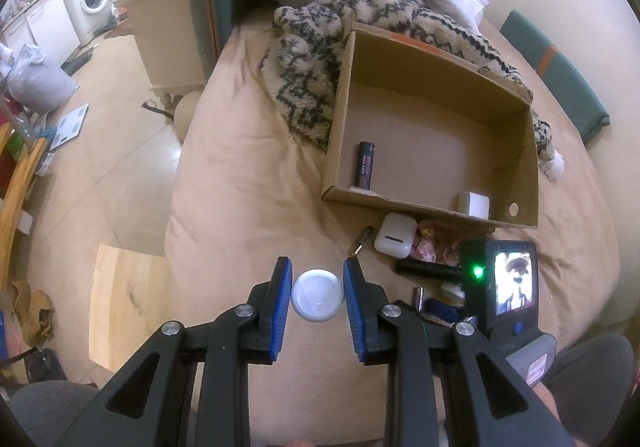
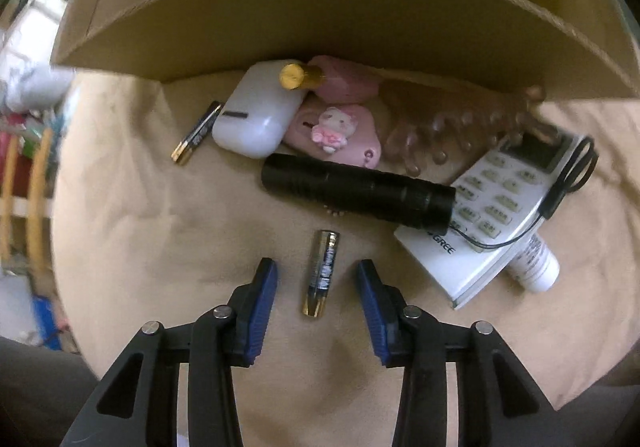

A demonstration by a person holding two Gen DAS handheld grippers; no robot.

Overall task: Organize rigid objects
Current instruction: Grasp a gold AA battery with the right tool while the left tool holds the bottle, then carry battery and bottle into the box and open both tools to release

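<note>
1. A round white disc (image 1: pixel 318 295) is clamped between the blue pads of the left gripper (image 1: pixel 317 297), above the near edge of the bed (image 1: pixel 240 183).
2. The cardboard box (image 1: pixel 534 175) is seen further in on the bed; a black cylinder (image 1: pixel 365 164) lies at its left wall, a white cube (image 1: pixel 474 204) at its near wall.
3. A battery (image 2: pixel 322 272) lies on the bed between the pads of the right gripper (image 2: pixel 318 281); neither pad touches it.
4. A black flashlight (image 2: pixel 360 195) and a white remote (image 2: pixel 492 207) lie further right.

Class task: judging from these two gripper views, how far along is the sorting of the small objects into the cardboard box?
Done: a black tube and white cube lie in the cardboard box. In hand: the left gripper clamps a white disc; the right gripper straddles a battery, pads apart. Left: flashlight, earbud case, remote.
</note>
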